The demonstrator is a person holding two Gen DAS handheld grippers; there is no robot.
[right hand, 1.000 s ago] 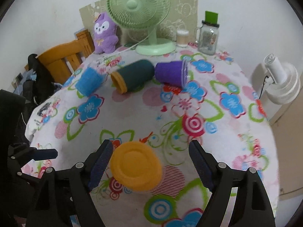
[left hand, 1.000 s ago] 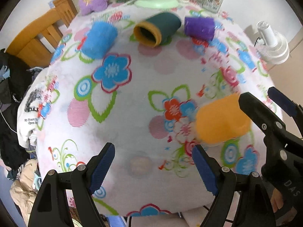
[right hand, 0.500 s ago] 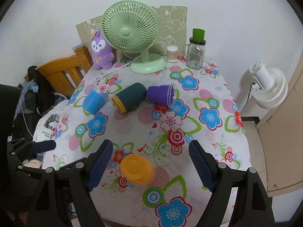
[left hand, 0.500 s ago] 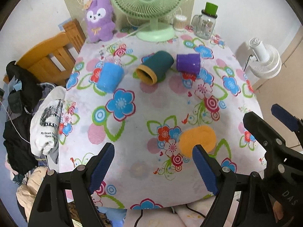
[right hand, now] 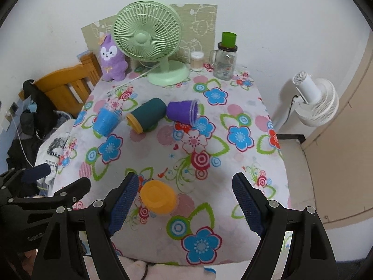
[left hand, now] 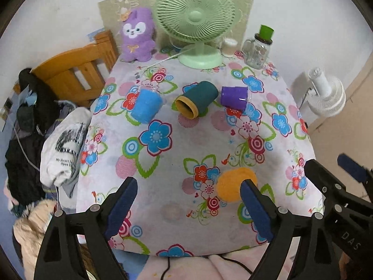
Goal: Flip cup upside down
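orange plastic cup (right hand: 158, 197) upside down on flowered tablecloth (right hand: 233, 163), just beside left finger (right hand: 122, 201) of right gripper (right hand: 186, 206). both grippers spread wide, gripping nothing; left gripper (left hand: 187, 208) likewise above table.

Both wrist views look down from above the near edge, sharing the table (left hand: 177, 144).

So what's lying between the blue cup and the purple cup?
A dark teal cup with an orange rim lies on its side between the blue cup and purple cup; the right wrist view shows it.
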